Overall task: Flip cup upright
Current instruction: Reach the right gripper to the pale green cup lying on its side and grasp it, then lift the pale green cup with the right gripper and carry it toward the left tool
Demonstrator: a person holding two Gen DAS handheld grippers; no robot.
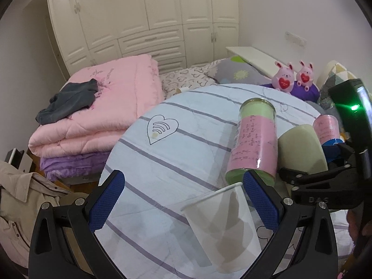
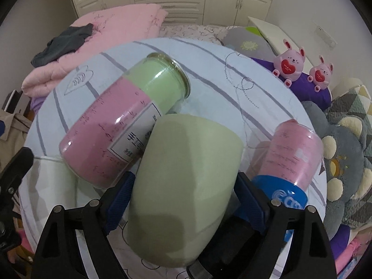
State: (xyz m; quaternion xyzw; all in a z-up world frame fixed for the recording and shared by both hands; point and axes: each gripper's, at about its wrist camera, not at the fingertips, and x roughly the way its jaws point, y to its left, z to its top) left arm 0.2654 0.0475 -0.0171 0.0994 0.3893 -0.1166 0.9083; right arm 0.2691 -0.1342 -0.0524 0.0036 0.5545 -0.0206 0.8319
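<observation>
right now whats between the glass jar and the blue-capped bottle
The pale green cup, held between the right gripper's blue pads, sits between glass jar and blue-capped bottle, clearest in the right wrist view.

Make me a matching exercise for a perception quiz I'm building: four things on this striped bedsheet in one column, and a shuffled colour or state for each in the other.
Things:
1. green cup
2. clear plastic cup
3. glass jar
4. bottle

States:
A. blue cap, pink label
B. between the fingers of the right hand-held gripper
C. green inside with a pink label, leaning against the green cup
D. see-through, between the open fingers of the left hand-held gripper

Pairs: 1-B, 2-D, 3-C, 4-A
</observation>
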